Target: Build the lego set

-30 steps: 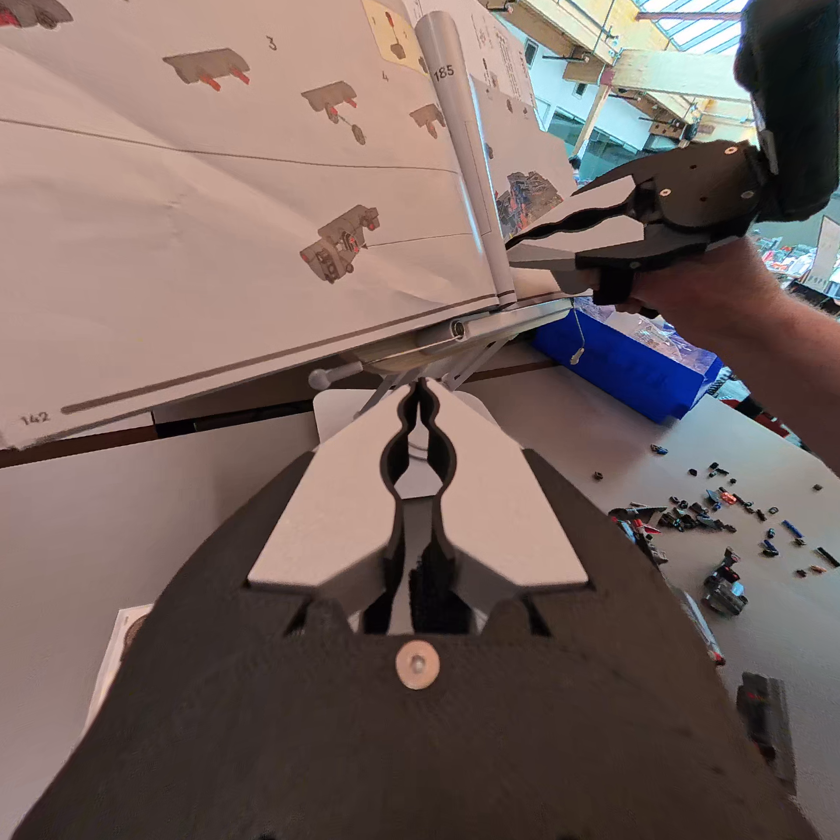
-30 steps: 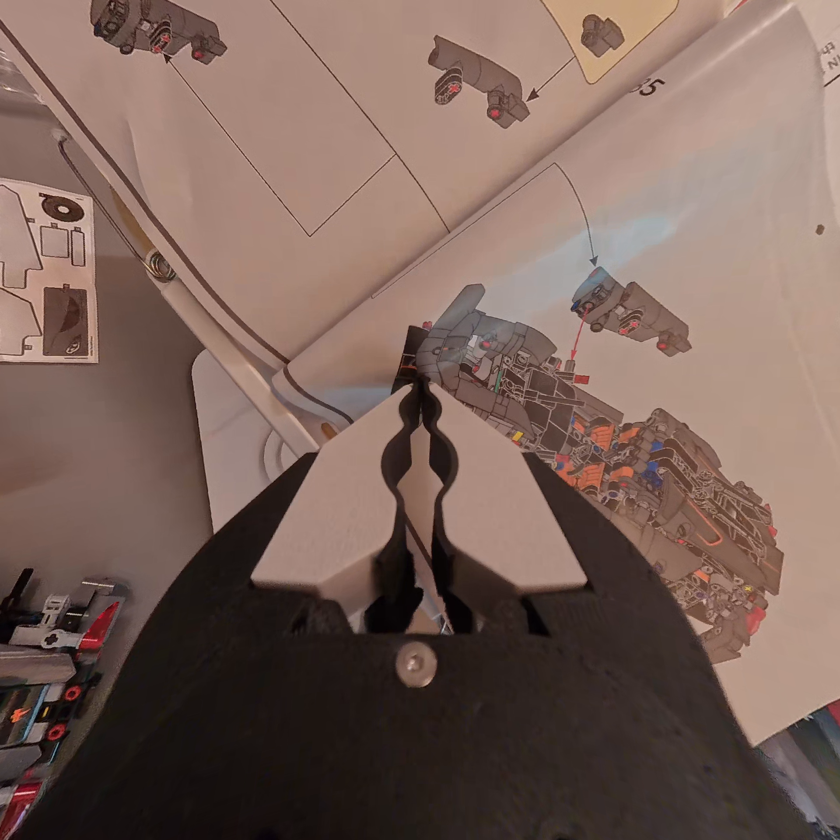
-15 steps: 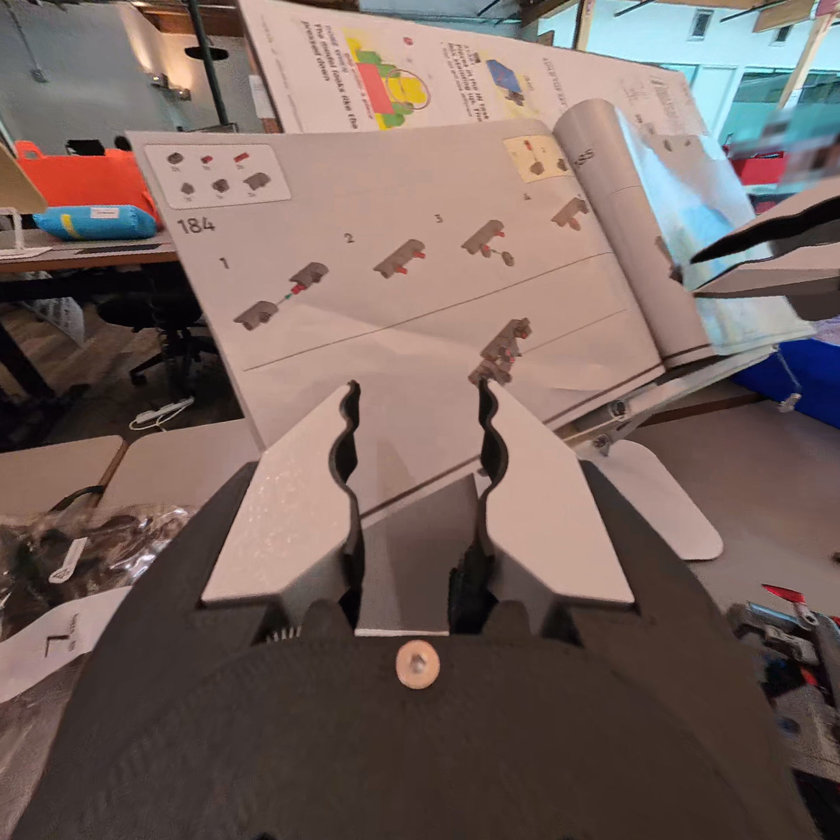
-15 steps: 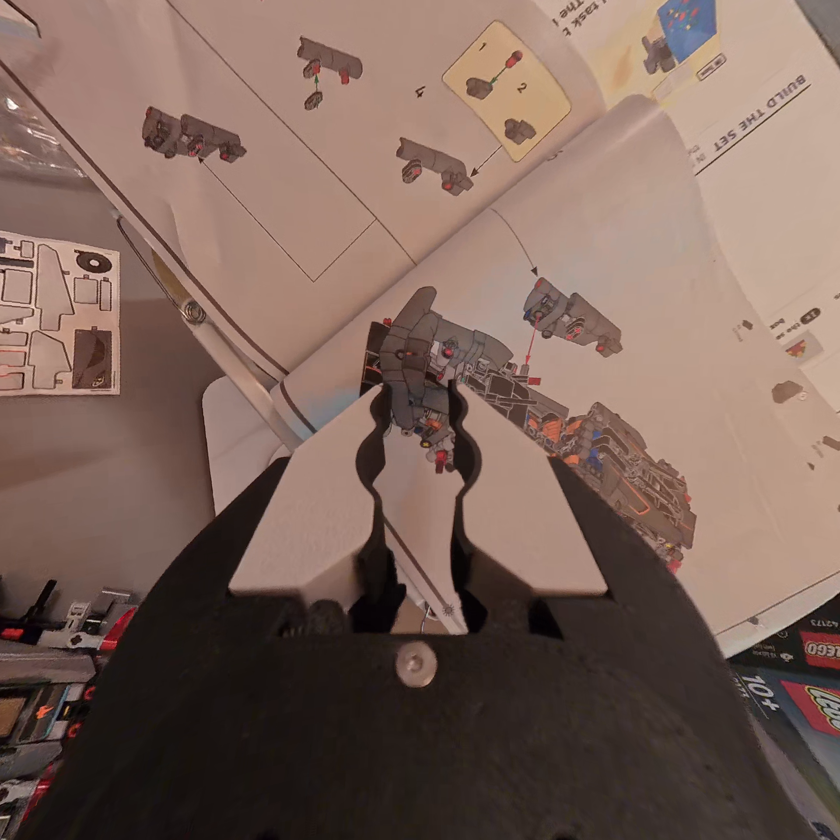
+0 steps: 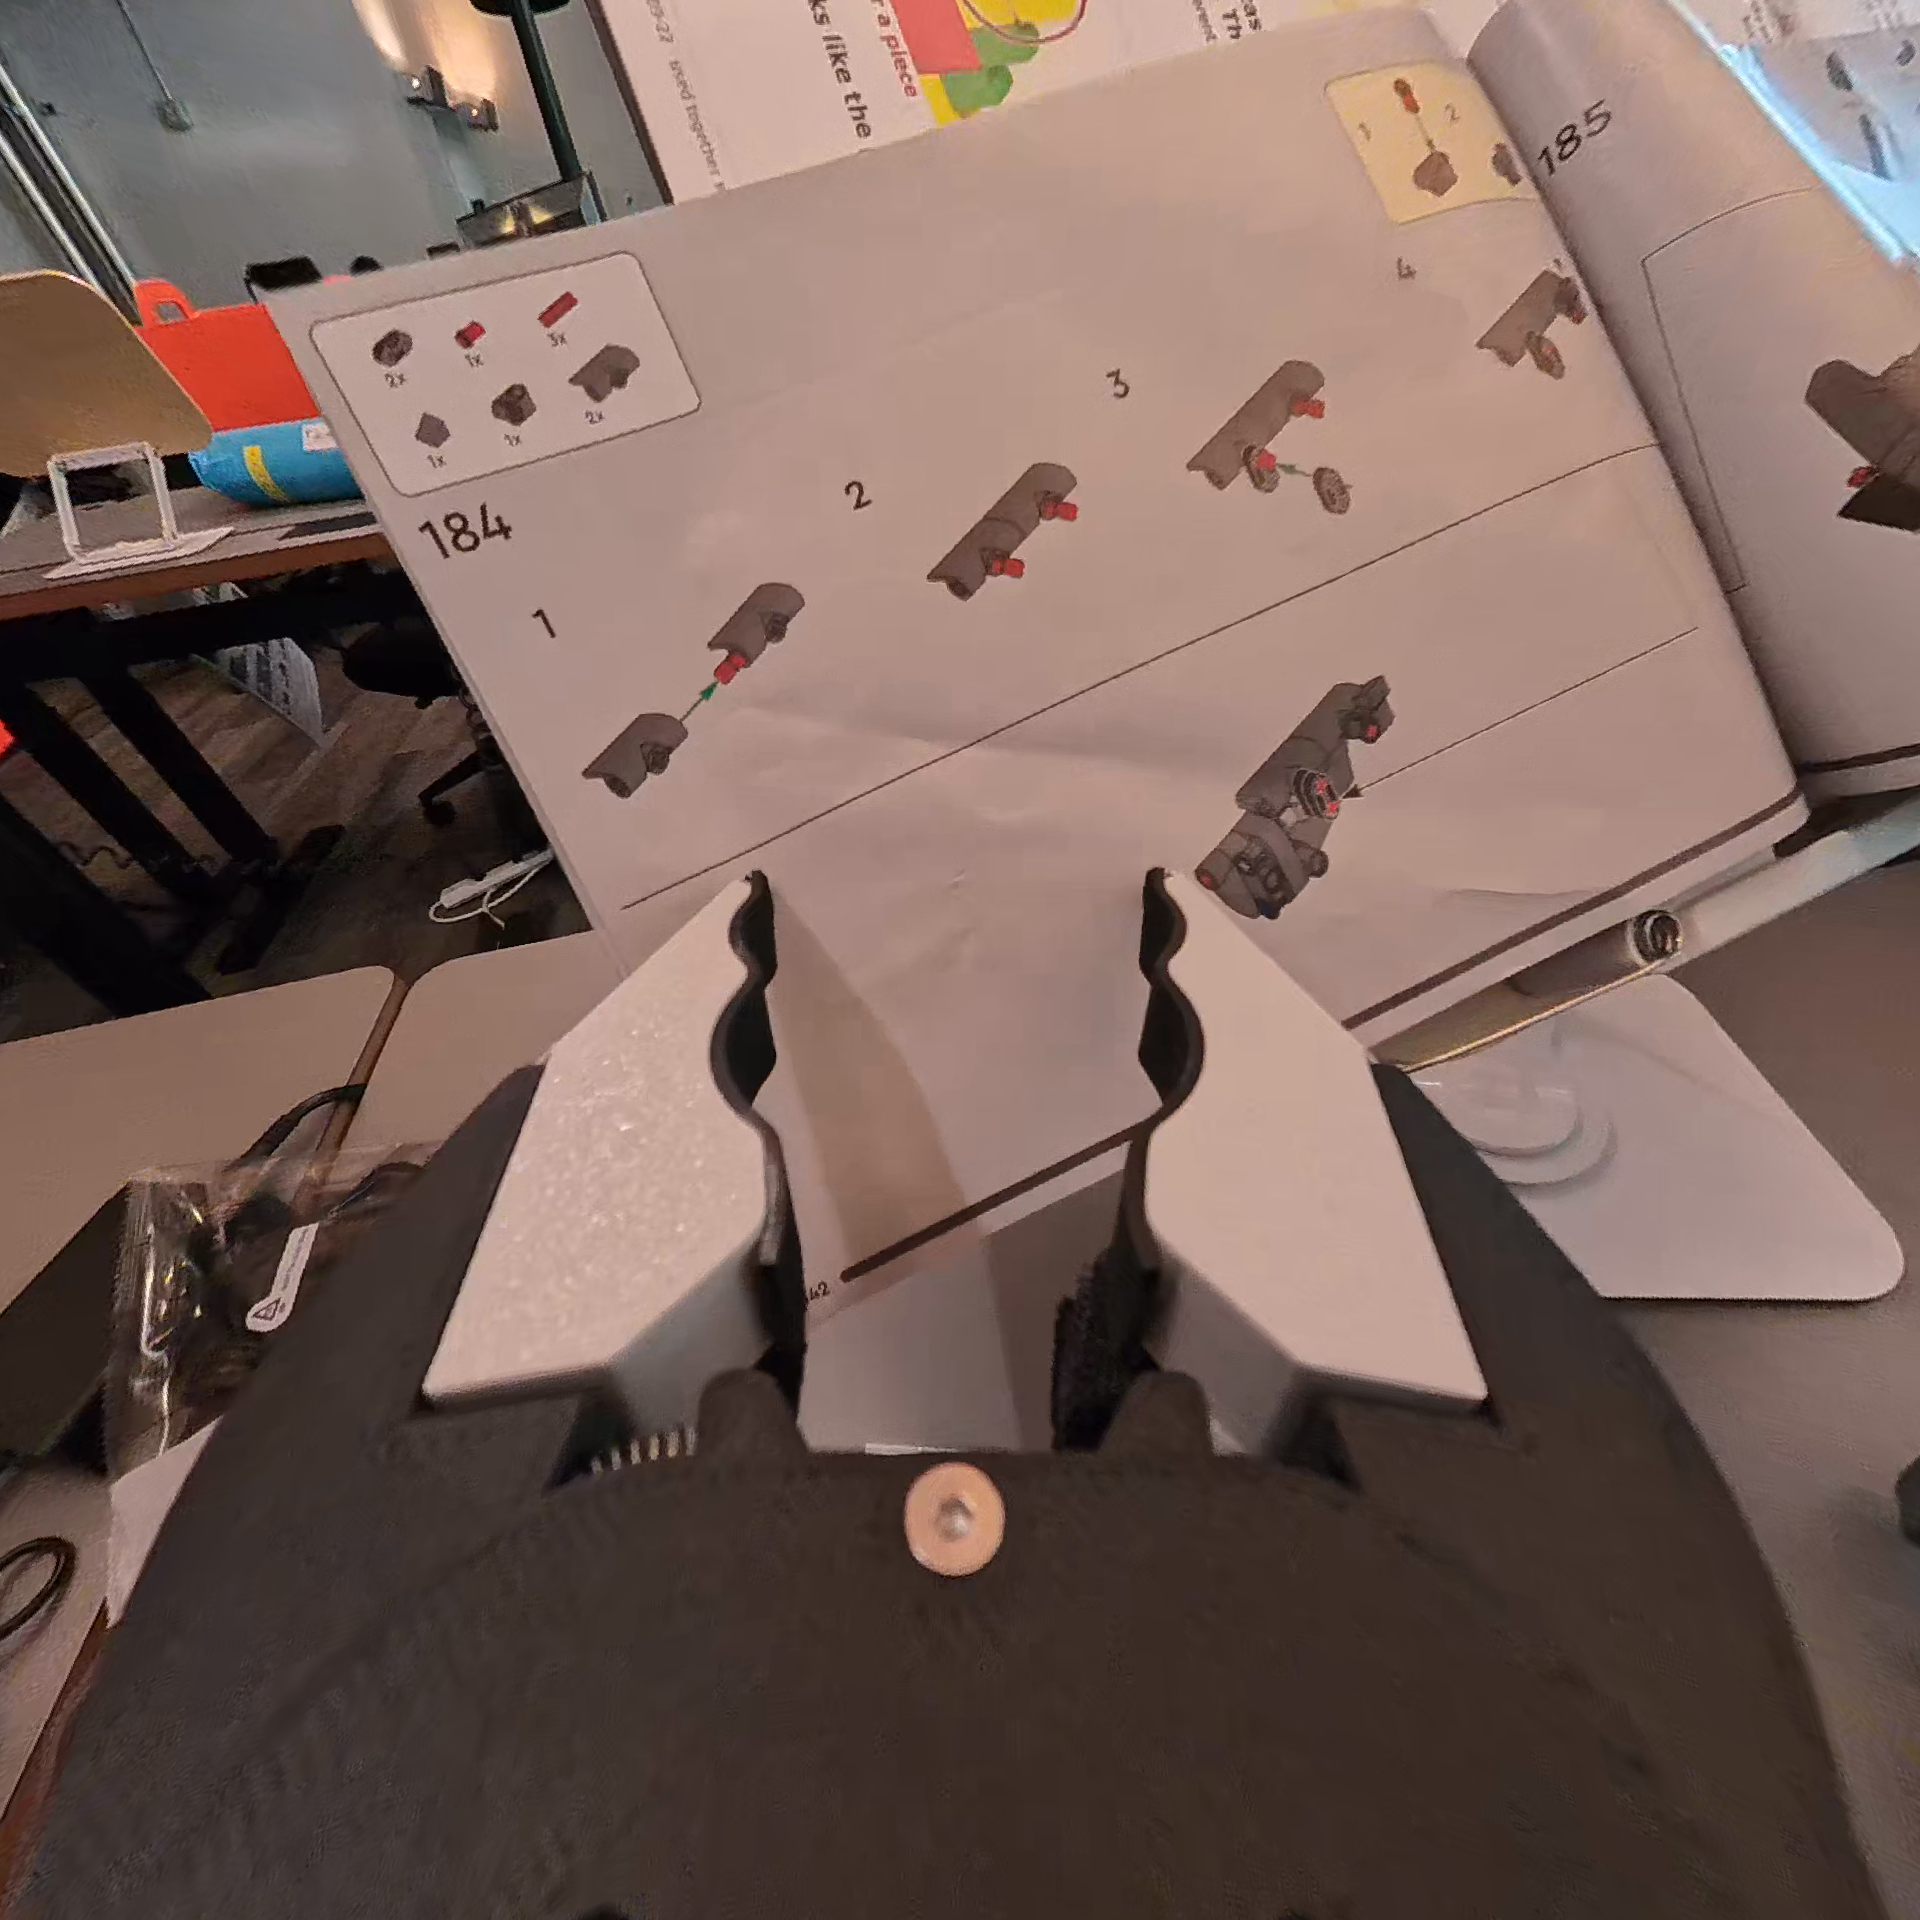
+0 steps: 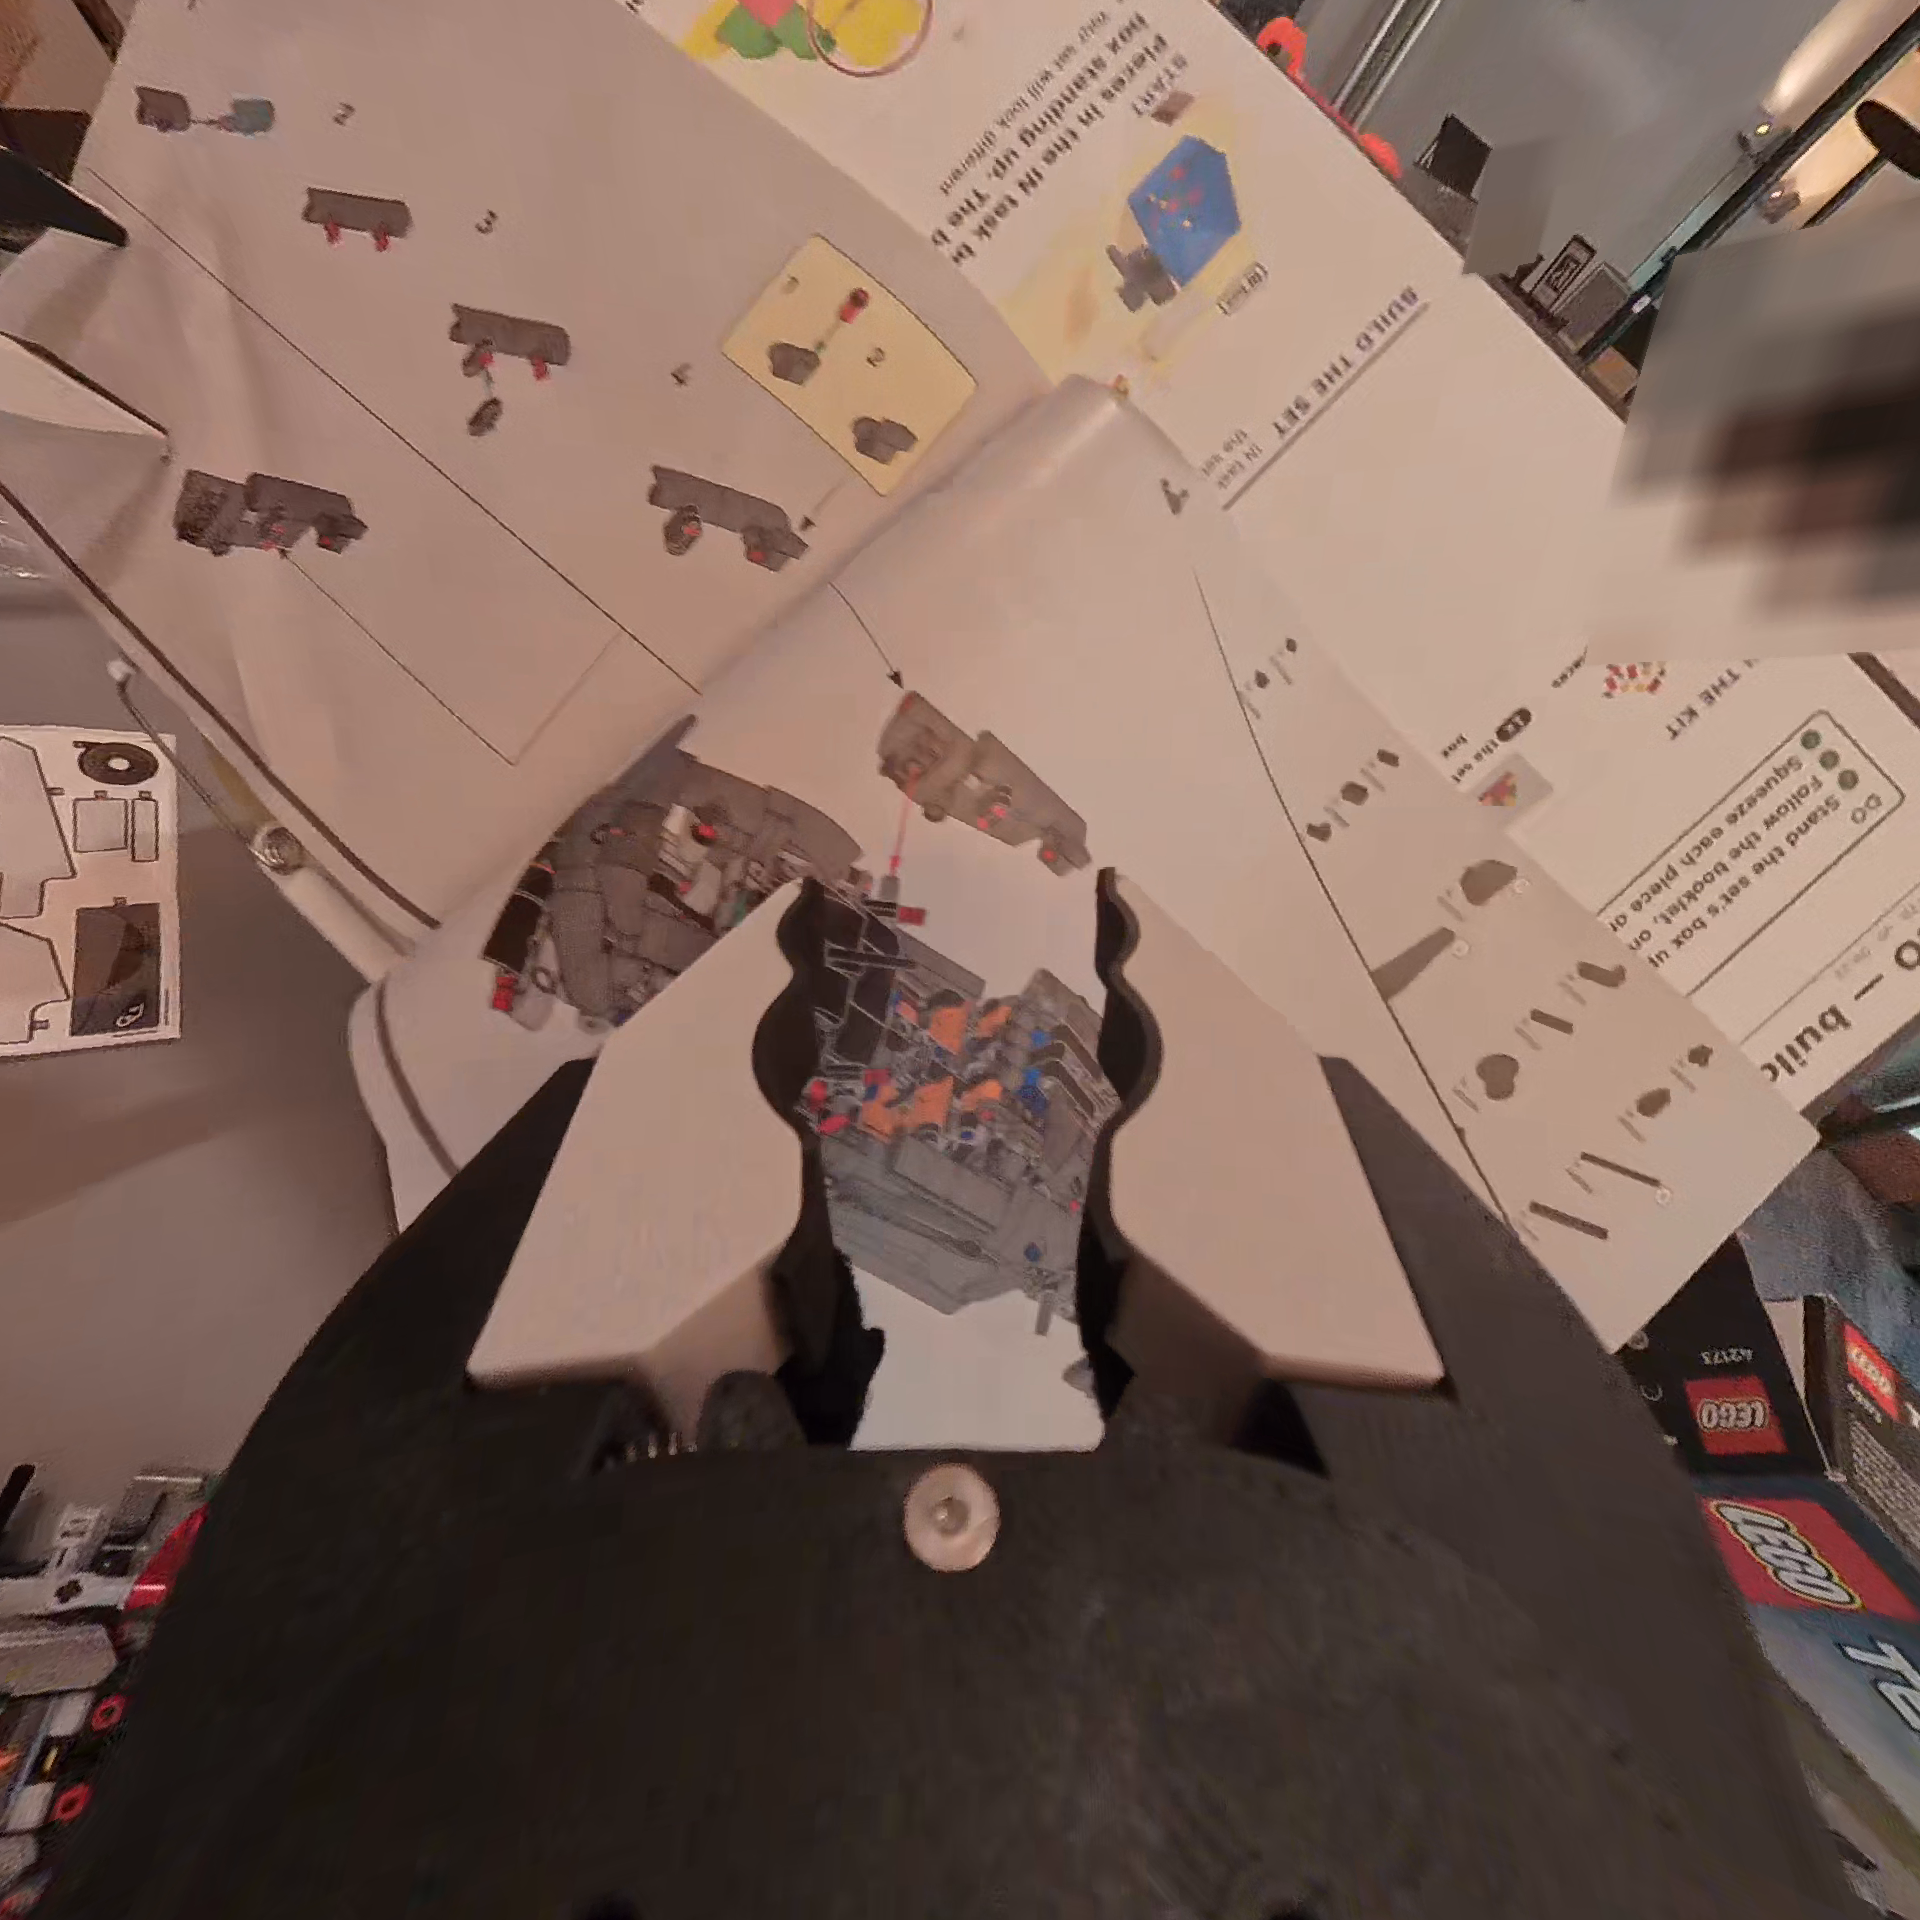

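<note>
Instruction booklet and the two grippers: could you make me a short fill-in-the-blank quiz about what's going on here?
1. The instruction booklet stands propped on a ____ stand.
2. The left gripper is ____, holding nothing.
3. The right gripper is ____ too.
4. Left of the booklet in the right wrist view lies a ____ sheet.

Missing words: white; open; open; sticker

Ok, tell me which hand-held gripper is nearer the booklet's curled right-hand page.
Right. The right hand-held gripper hangs open just over the curled page; the left hand-held gripper faces the flat left page, the curled one off to its side.
</note>
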Motion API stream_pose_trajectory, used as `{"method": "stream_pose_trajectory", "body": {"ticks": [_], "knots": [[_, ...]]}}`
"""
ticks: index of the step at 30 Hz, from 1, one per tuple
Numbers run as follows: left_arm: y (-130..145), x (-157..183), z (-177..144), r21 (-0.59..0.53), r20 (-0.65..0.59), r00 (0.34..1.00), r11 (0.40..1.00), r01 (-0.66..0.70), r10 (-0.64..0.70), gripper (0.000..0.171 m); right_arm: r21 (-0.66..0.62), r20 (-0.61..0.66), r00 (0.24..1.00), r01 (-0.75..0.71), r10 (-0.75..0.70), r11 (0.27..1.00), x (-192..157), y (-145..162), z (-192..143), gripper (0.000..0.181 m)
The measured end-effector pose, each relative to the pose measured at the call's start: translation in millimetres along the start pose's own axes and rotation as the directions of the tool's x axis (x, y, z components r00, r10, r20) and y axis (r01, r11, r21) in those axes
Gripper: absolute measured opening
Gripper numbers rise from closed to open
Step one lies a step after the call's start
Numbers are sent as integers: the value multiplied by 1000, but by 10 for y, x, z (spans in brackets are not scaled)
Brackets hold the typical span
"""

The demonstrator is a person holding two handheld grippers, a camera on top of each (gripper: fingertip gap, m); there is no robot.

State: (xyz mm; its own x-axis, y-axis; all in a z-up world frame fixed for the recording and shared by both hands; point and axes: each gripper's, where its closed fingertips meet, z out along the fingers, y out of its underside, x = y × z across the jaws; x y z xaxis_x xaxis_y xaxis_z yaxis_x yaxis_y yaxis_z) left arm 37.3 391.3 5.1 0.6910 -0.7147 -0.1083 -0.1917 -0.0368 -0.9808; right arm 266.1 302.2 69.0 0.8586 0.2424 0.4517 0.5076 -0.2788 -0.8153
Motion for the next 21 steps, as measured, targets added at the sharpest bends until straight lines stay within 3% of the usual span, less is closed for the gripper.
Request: {"method": "stream_pose_trajectory", "body": {"ticks": [2, 7, 14, 21], "knots": [[11, -2, 14, -6, 1, 1000, 1000, 0, 0, 70, -29, -7, 1000, -14, 14, 999, 139, 126, 26, 58], [25, -38, 26, -16, 24, 1000, 1000, -1, 2, 72, -105, -5, 1000, -6, 5, 994, 330, 422, 155, 56], [34, -41, 59, -38, 25, 1000, 999, 15, -14, 73, -134, 43, 999, 3, 3, 991, 366, 519, 176, 51], [41, 77, 91, -44, -11, 999, 998, 34, -35, 52, -125, 71, 997, 15, -6, 992, 356, 538, 177, 48]]}}
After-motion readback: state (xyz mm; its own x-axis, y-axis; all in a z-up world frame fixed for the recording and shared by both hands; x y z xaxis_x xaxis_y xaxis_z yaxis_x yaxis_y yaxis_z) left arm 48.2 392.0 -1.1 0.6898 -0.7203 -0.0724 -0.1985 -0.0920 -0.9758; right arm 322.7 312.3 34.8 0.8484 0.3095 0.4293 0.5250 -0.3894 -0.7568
